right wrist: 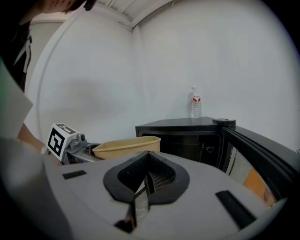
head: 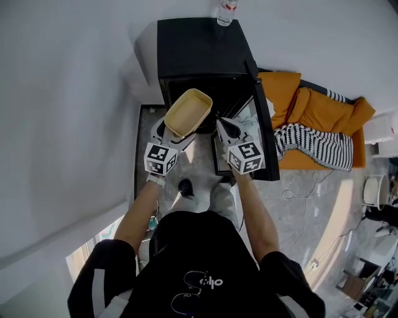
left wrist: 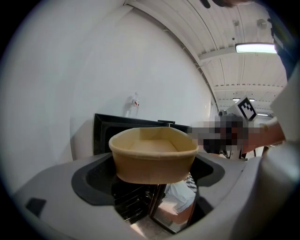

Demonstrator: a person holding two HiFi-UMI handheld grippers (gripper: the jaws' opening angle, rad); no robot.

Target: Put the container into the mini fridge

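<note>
Dark-shirted person (head: 205,273) occupies the bottom of the head view, both forearms extended forward. Left gripper (head: 176,131): clamped on the tan container (head: 188,112), one jaw against each side wall (confirmed in the left gripper view, where the empty tub sits squarely between the two jaws). Container is held in the air just in front of the mini fridge (head: 199,46), at its open mouth and outside the cavity. Fridge door (head: 264,130) stands open to the right. Right gripper (head: 225,127): jaws brought together with nothing between them, positioned just right of the container and close beside the door's inner face; contact with the door cannot be determined. One clear bottle (head: 227,11) with a red label stands upright on the fridge top. Orange cushions (head: 311,109) and a striped cloth (head: 311,146) lie beyond the door.
</note>
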